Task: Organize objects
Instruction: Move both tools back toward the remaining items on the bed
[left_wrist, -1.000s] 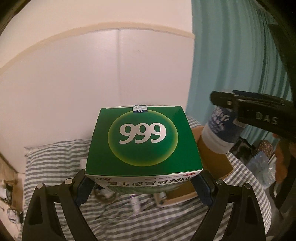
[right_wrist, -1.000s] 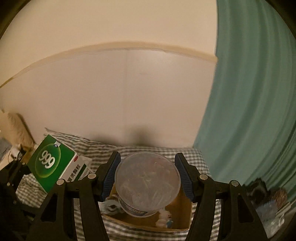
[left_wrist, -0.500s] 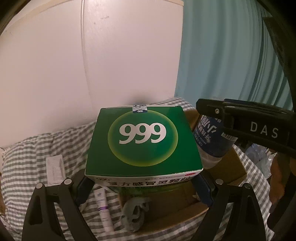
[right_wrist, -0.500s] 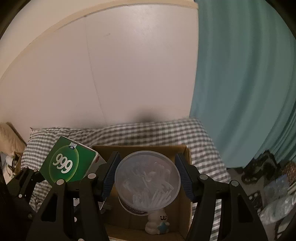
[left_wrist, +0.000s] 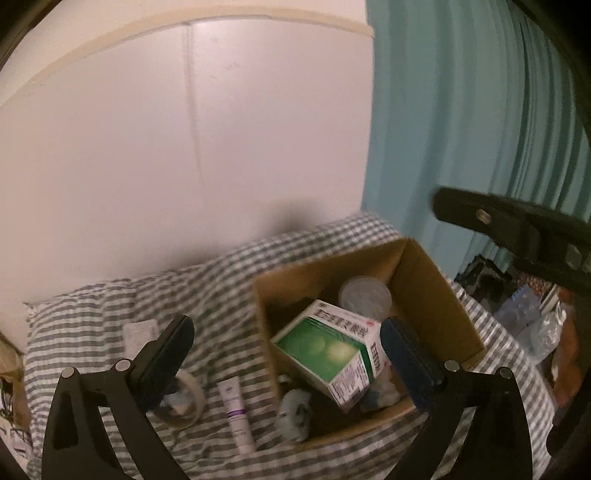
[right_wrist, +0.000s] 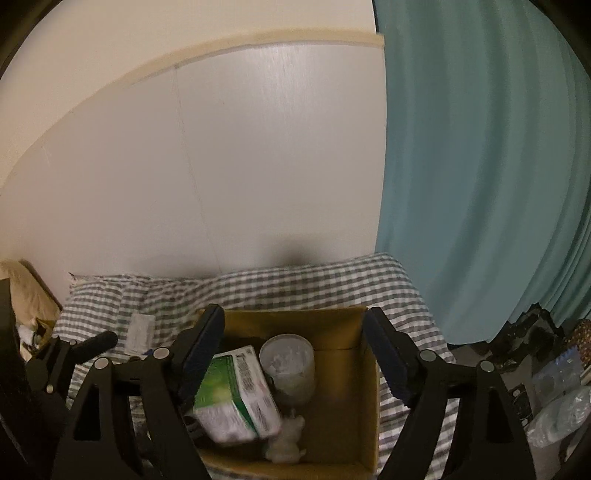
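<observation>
A green and white medicine box (left_wrist: 332, 354) lies tilted inside the brown cardboard box (left_wrist: 436, 295) on the checked bedsheet. A clear round tub (left_wrist: 365, 295) of cotton swabs stands behind it in the box. My left gripper (left_wrist: 288, 354) is open and empty above the box's left wall. In the right wrist view the medicine box (right_wrist: 236, 398), the tub (right_wrist: 288, 363) and a small white figurine (right_wrist: 290, 437) sit in the cardboard box (right_wrist: 347, 406). My right gripper (right_wrist: 295, 358) is open and empty above it.
On the sheet left of the box lie a white tube (left_wrist: 236, 410), a tape roll (left_wrist: 184, 398), a grey mask-like item (left_wrist: 295, 410) and a white packet (left_wrist: 138, 334). A teal curtain (left_wrist: 461, 129) hangs at right, a white wall behind. Clutter sits at far right (left_wrist: 524, 321).
Both grippers have opened. The medicine box has dropped from my left gripper and the tub from my right gripper into the cardboard box. Both grippers have pulled back and up.
</observation>
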